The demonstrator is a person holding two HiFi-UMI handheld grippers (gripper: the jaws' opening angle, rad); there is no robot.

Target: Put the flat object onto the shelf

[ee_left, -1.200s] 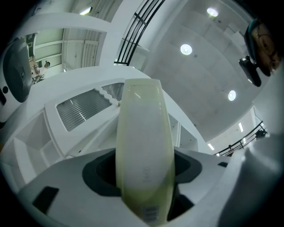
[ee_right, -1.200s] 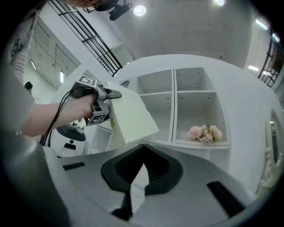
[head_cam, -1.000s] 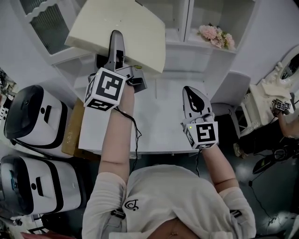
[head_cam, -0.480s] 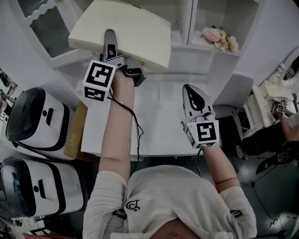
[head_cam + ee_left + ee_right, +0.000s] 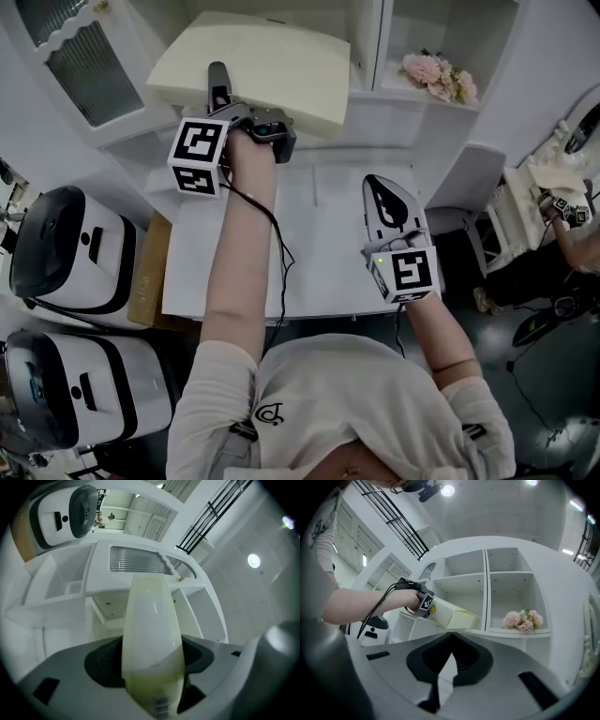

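The flat object (image 5: 272, 61) is a cream, slab-like box with a barcode label near its held end. My left gripper (image 5: 218, 77) is shut on its near edge and holds it up in front of the white shelf unit (image 5: 370, 94), its far end at the open compartment left of the divider. In the left gripper view the flat object (image 5: 150, 634) runs edge-on between the jaws toward the shelves. My right gripper (image 5: 373, 181) hangs shut and empty over the white table (image 5: 319, 234). From the right gripper view the flat object (image 5: 450, 613) reaches the shelf's lower left opening.
Pink flowers (image 5: 434, 73) lie in the shelf's right compartment. Two white and black appliances (image 5: 66, 248) stand on the floor at left, beside a brown cardboard piece (image 5: 145, 272). A white ornate stand and another person's arm (image 5: 572, 234) are at the far right.
My left gripper has carried the flat object forward and a little right toward the shelf, and the object now lies flatter. The right gripper has stayed in place.
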